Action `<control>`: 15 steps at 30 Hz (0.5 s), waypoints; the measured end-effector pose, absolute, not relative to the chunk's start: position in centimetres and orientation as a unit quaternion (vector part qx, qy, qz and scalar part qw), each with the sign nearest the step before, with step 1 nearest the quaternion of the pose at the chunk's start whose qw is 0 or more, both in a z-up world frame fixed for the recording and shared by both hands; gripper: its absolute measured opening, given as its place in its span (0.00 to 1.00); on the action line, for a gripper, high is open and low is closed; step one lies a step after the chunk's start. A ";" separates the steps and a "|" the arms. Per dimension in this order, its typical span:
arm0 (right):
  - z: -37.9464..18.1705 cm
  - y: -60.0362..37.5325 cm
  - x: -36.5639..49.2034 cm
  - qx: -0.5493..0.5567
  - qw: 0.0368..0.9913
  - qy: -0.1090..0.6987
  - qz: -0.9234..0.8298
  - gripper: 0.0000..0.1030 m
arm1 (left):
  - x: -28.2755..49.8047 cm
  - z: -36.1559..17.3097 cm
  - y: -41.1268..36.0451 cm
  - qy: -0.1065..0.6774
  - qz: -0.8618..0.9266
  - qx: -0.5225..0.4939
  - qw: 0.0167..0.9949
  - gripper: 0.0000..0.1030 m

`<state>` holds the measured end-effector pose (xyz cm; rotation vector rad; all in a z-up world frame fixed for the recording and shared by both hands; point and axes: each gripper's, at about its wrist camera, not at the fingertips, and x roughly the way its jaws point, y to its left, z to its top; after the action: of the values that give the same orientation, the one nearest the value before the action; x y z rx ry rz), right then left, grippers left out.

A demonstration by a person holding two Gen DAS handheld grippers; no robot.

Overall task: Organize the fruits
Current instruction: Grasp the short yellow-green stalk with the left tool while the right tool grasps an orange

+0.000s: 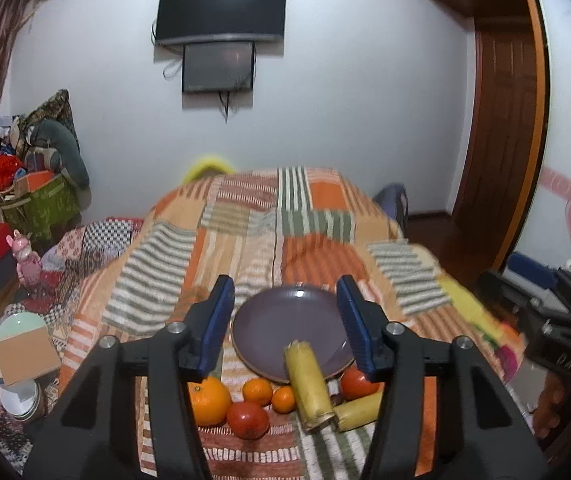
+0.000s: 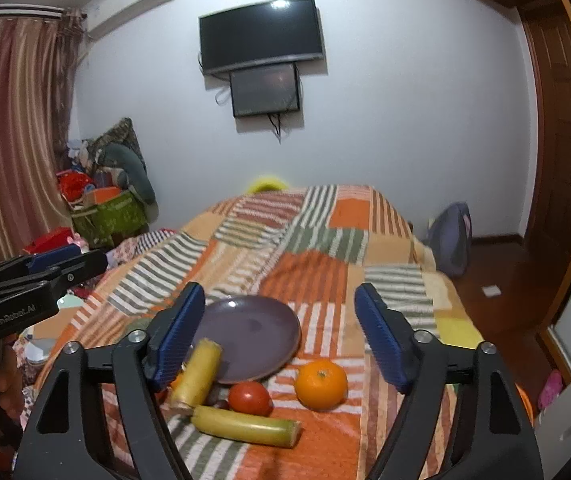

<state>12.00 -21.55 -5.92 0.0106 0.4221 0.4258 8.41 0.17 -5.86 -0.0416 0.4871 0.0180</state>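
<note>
Walls are plain white; a dark television (image 2: pixel 260 36) is mounted on the far wall with a smaller dark screen (image 2: pixel 265 94) fixed just below it, cables hanging beneath. A bed (image 1: pixel 285 216) under an orange, green and white patchwork cover fills the centre. Striped brown curtains (image 2: pixel 13 120) hang at left beside a clutter of bags, a wooden door (image 2: pixel 557 152) and dark wood floor (image 2: pixel 497 264) lie right.

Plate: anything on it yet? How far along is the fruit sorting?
Barely started. Done: nothing sits fully on the purple plate; only one yellow stalk piece overlaps its near rim. In hand: nothing; the left gripper and right gripper are both open and empty. Left: the large orange, tomato, second stalk piece and small oranges all lie on the bedspread.
</note>
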 end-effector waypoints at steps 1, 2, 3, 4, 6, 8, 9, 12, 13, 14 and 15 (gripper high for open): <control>-6.2 -21.8 12.2 0.006 0.954 0.214 0.208 0.67 | 9.2 -6.6 0.3 0.255 0.010 -0.021 0.967 0.52; -6.5 -22.0 12.3 0.007 0.954 0.220 0.206 0.66 | 9.7 -7.1 0.5 0.264 0.009 -0.023 0.964 0.52; -6.8 -22.2 12.6 0.007 0.952 0.227 0.203 0.64 | 10.1 -7.6 0.7 0.274 0.007 -0.026 0.961 0.51; -7.1 -22.4 12.9 0.008 0.951 0.236 0.202 0.63 | 10.7 -8.1 1.0 0.286 0.005 -0.031 0.958 0.51; -7.7 -22.7 13.6 0.008 0.947 0.252 0.201 0.59 | 11.8 -9.3 1.5 0.310 -0.002 -0.041 0.950 0.51; -8.4 -23.0 14.1 0.009 0.942 0.269 0.200 0.58 | 12.5 -10.5 1.6 0.331 -0.007 -0.043 0.943 0.51; -8.7 -23.0 14.4 0.009 0.940 0.276 0.200 0.58 | 13.0 -11.0 1.6 0.341 -0.011 -0.041 0.939 0.51; -10.0 -23.4 15.1 0.011 0.930 0.303 0.206 0.58 | 14.2 -12.8 1.1 0.373 -0.024 -0.036 0.927 0.51; -10.3 -23.4 15.3 0.010 0.927 0.311 0.209 0.58 | 14.4 -13.2 0.9 0.380 -0.027 -0.035 0.924 0.51; -10.8 -23.4 15.4 0.008 0.923 0.320 0.215 0.58 | 14.6 -13.8 0.8 0.390 -0.031 -0.034 0.920 0.51; -11.1 -23.3 15.5 0.006 0.920 0.326 0.217 0.58 | 14.8 -14.1 0.7 0.398 -0.033 -0.033 0.916 0.51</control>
<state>15.53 -23.30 -11.14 0.0121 0.6705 0.4450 14.79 0.69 -14.08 -0.0680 0.8188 -0.0687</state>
